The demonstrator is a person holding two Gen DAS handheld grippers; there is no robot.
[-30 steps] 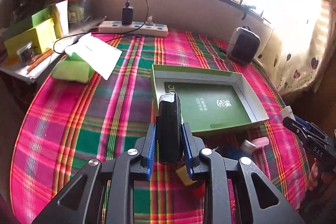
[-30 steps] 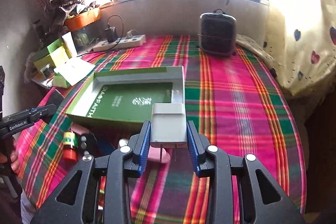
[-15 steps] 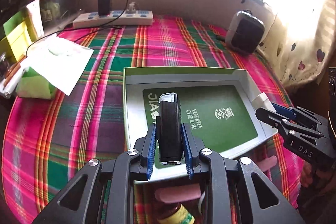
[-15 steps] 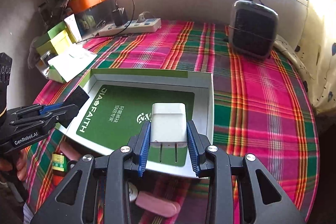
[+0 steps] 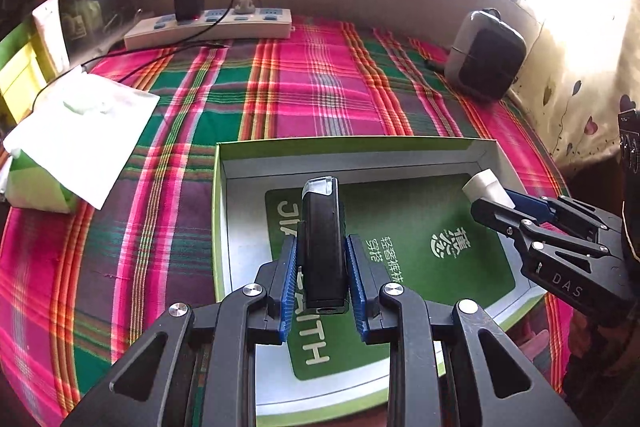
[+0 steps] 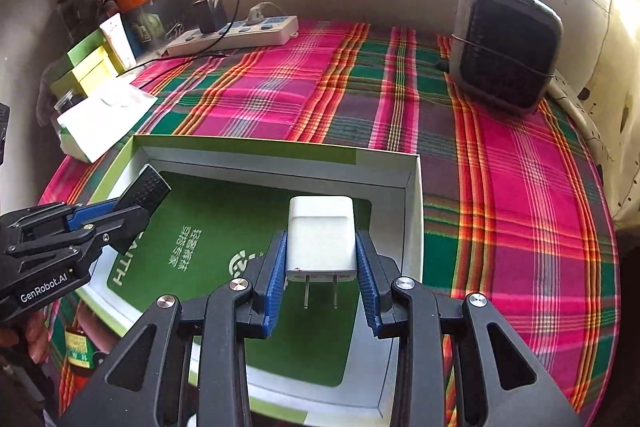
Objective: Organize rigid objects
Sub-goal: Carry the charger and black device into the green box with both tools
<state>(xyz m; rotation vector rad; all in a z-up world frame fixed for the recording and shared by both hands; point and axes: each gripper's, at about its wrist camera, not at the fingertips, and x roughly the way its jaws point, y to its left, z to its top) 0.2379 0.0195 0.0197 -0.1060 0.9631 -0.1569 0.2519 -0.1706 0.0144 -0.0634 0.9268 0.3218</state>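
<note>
Plaid cloth (image 5: pixel 320 99) in pink, green and orange covers the table, and a shallow open box (image 5: pixel 221 211) with a green printed sheet on its floor lies near the front edge. The left gripper (image 5: pixel 321 267) hangs over the box's left half, its blue pads clenched on a slim black device (image 5: pixel 322 247) with a pale cap, held upright and clear of the box floor. The right gripper (image 6: pixel 321 267) hovers over the right half, near the right wall, grasping a white plug adapter (image 6: pixel 321 237) by its sides (two metal prongs point back toward the camera). Each gripper shows in the other's view, coming in from the side above the box.

Along the far edge a white power strip (image 6: pixel 236 35) carries a black charger (image 6: pixel 210 13), and a small grey heater (image 6: pixel 506 47) stands in the far right corner. A white paper (image 5: pixel 84 135) lies near the left edge. Below the box's near left corner, a small bottle (image 6: pixel 80 351) with a yellow label lies on the cloth.
</note>
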